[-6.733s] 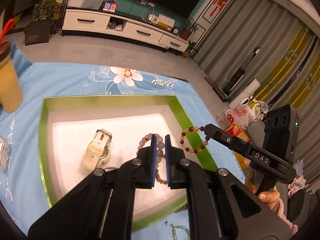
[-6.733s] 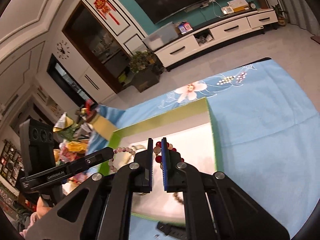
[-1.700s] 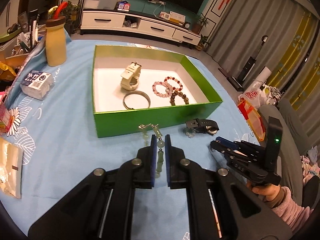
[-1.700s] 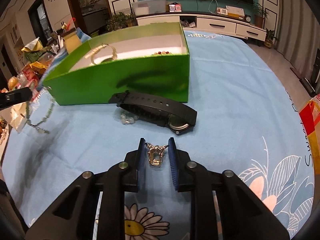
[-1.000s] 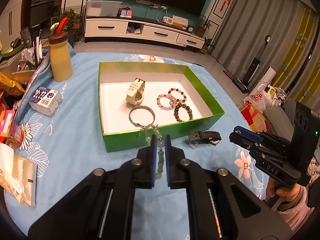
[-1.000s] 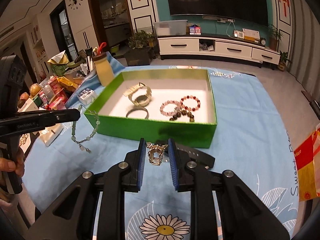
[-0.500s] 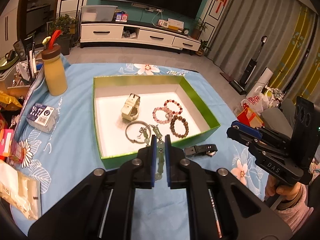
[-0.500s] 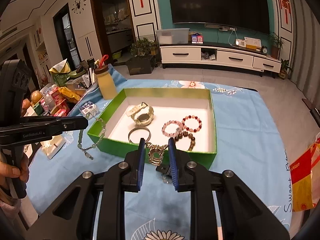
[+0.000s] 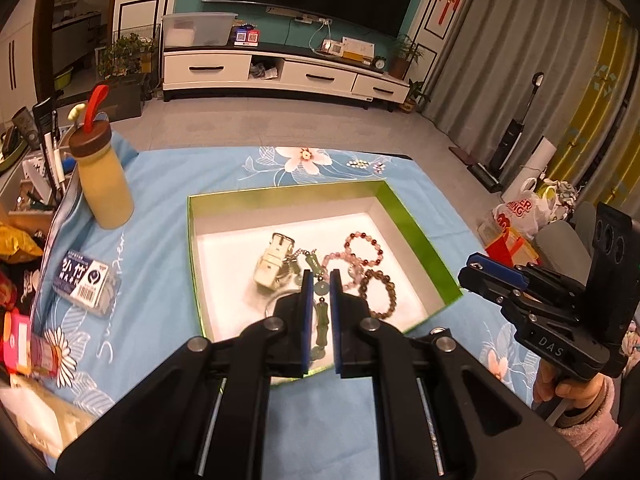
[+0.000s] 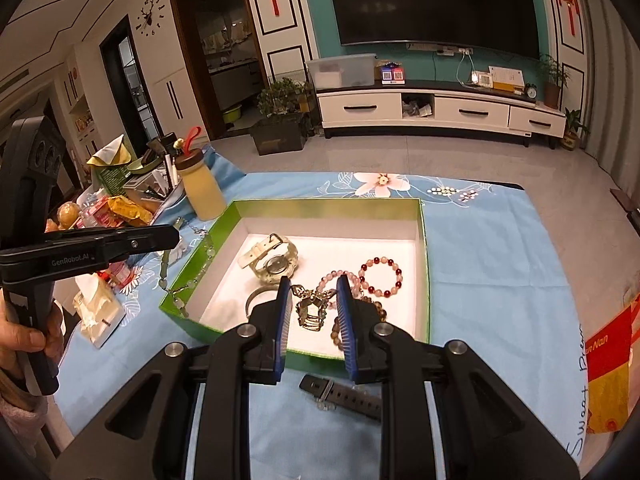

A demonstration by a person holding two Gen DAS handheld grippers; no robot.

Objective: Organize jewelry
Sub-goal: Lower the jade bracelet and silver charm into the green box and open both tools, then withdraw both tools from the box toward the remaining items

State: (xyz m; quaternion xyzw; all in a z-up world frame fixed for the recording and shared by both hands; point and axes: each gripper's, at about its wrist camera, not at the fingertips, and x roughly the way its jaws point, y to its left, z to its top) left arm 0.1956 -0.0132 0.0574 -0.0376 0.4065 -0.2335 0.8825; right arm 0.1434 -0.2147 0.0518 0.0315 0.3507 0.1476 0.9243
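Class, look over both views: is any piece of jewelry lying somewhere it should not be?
Yes. A black watch lies on the blue cloth just outside the near wall of the green box, while the other watch and bracelets sit inside. Each gripper also holds a piece in the air.

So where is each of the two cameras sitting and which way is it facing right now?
Left wrist: rides the left gripper, looking down its fingers at the green cardboard box; right gripper shows alongside.
Right wrist: rides the right gripper, facing the same box; left gripper shows.
Shared: box, cream watch, yellow bottle.
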